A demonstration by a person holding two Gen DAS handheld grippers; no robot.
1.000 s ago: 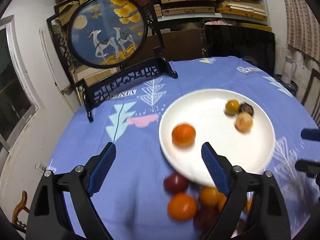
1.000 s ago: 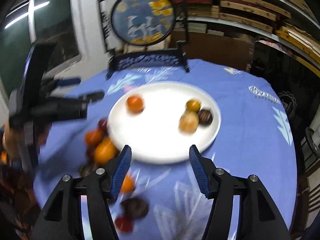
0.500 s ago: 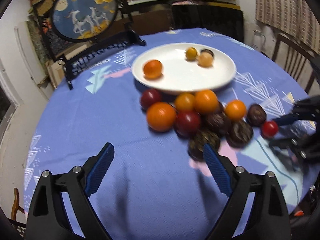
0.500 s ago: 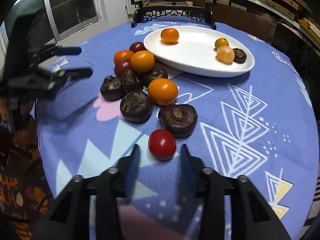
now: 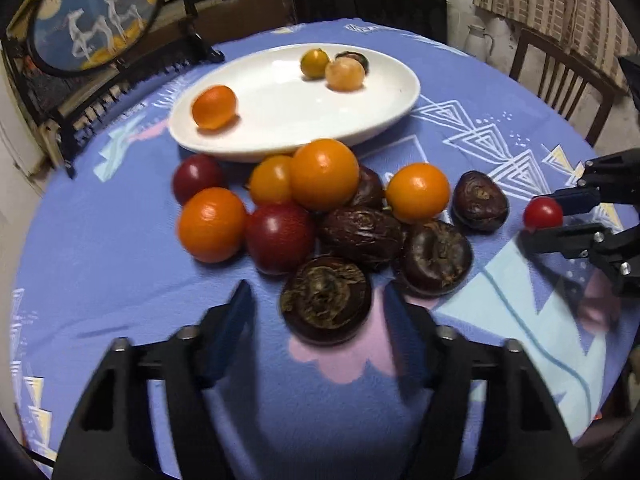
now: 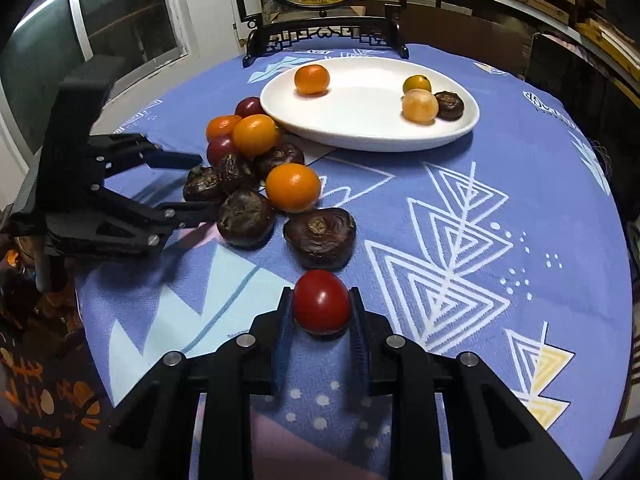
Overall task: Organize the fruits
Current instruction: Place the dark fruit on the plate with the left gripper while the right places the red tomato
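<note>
A white plate [image 5: 384, 116] on the blue cloth holds an orange [image 5: 214, 107], two small yellowish fruits and a dark one. In front of it lies a pile of oranges [image 5: 324, 174], dark red fruits [image 5: 279, 238] and wrinkled brown fruits [image 5: 436, 258]. My left gripper [image 5: 318, 312] straddles the nearest brown fruit [image 5: 326, 300]. Its jaws are closing, with a gap still showing at the left pad. My right gripper [image 6: 320, 308] is shut on a small red tomato [image 6: 321, 302] at the pile's near right end, low on the cloth.
A round painted screen on a black stand [image 5: 96, 20] rises behind the plate. A wooden chair [image 5: 560, 76] stands past the table's right edge. A window [image 6: 120, 20] and a person's patterned clothing [image 6: 40, 400] are at the left in the right wrist view.
Both grippers came down and back from the plate to the fruit pile. The right jaws closed onto the red tomato. The left jaws narrowed around the nearest brown fruit.
</note>
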